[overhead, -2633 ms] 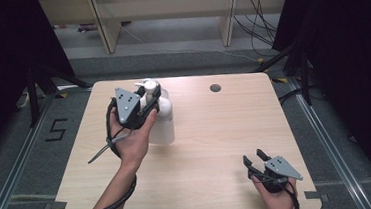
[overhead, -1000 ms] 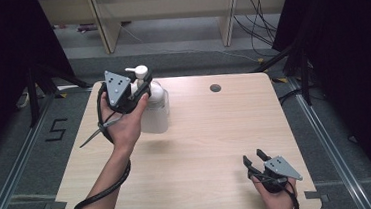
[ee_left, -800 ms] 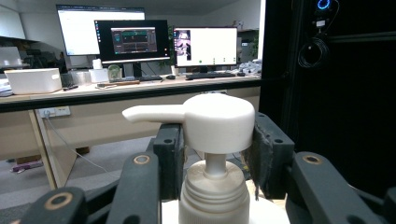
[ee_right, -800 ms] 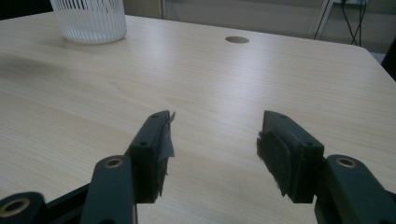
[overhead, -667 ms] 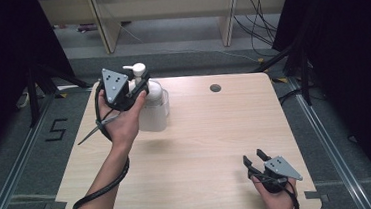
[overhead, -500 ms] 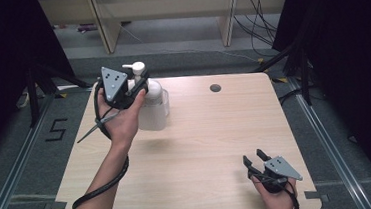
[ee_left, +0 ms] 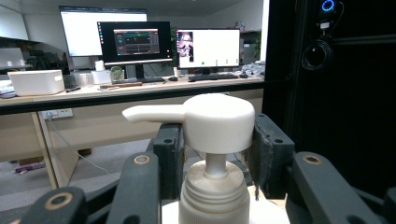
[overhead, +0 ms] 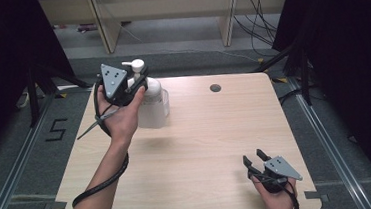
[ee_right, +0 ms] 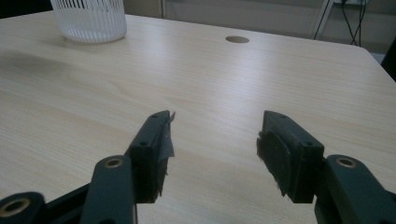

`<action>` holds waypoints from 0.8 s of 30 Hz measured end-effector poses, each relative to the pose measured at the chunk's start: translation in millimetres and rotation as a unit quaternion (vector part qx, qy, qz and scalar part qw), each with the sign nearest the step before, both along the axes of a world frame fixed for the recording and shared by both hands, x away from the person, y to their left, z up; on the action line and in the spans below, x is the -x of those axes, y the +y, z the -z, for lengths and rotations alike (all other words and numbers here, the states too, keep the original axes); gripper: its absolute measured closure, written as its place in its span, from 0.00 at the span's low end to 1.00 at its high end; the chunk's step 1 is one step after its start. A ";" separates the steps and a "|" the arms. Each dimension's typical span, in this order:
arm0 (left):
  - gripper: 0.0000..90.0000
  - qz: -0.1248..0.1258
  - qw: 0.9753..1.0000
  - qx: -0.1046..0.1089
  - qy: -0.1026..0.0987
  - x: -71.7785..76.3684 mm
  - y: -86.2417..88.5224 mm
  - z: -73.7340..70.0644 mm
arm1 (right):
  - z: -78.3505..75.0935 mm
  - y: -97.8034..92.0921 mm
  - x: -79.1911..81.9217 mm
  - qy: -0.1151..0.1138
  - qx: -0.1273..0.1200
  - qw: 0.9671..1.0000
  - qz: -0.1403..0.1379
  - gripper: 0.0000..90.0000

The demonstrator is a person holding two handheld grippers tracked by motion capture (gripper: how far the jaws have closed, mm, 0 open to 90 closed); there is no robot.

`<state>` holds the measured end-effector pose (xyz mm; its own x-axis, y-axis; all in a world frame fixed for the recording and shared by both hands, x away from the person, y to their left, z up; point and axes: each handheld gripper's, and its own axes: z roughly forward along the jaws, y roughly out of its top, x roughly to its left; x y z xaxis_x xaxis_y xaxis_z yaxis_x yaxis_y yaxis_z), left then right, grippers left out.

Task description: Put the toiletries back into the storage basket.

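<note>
The left tongs (overhead: 139,83) are clamped around the neck of the white pump bottle (overhead: 151,104), just under its pump head (ee_left: 218,122), so the bottle stands upright at the far left of the table (overhead: 202,148) with its long axis vertical, directly beneath the grip, and its spout pointing to the left in the left gripper view. Any lift should go straight up along that axis. The right tongs (overhead: 254,162) rest wide and empty at the near right corner, well apart from the bottle.
</note>
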<state>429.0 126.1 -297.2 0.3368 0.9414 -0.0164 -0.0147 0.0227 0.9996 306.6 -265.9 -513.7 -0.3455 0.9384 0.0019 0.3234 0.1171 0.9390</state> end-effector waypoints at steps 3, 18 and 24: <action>0.66 -0.002 1.000 0.000 0.000 -2.1 1.2 -0.4 | 0.6 -0.3 -0.9 -0.004 0.000 1.000 -0.004 0.49; 0.66 -0.006 1.000 -0.001 0.002 -10.2 3.3 -1.3 | 0.6 -0.4 -1.1 -0.005 0.000 1.000 -0.004 0.49; 0.66 -0.006 1.000 0.001 0.002 -12.7 3.7 -3.5 | 0.6 -0.4 -1.1 -0.005 0.001 1.000 -0.004 0.49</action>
<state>441.7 129.7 -293.7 0.3254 0.9454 -0.0195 -0.0111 0.0244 0.9996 307.7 -266.3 -514.3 -0.3538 0.9353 -0.0027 0.3125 0.1209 0.9422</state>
